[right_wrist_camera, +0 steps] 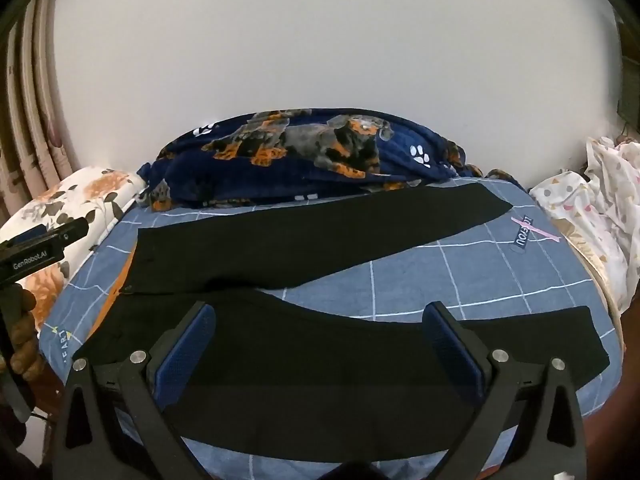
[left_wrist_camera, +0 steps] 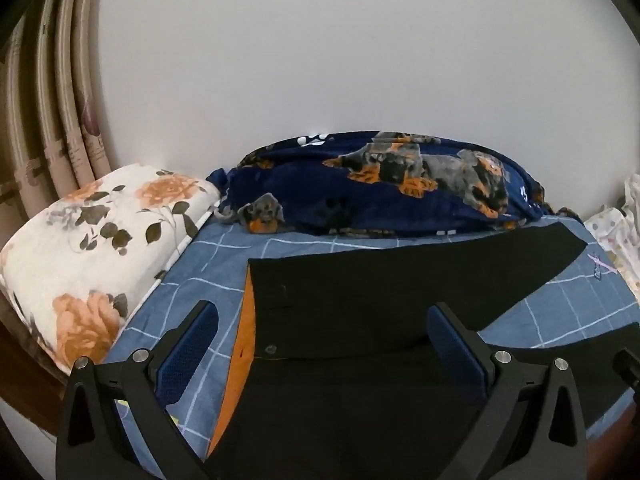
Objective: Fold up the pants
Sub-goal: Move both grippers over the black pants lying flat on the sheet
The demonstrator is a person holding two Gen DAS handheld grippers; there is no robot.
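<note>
Black fabric pants (right_wrist_camera: 280,240) are seen spread flat on a bed covered with a blue grid-lined sheet (right_wrist_camera: 460,272), legs splayed apart in a V, with an orange lining showing at the waist end. The left hand-held gripper (left_wrist_camera: 322,330) is held just over the waist area, its blue-padded fingers (left_wrist_camera: 192,344) spread wide with nothing pinched; the waistband edge and a small metal button (left_wrist_camera: 271,349) can be spotted between them. The right hand-held gripper (right_wrist_camera: 320,330) is hung above the nearer leg, also spread wide and gripping nothing. Beyond both, a navy fleece blanket with dog prints (right_wrist_camera: 304,156) is bunched against the white wall (right_wrist_camera: 320,40). Off to the left, a white pillow with orange flowers (left_wrist_camera: 88,240) is parked.
</note>
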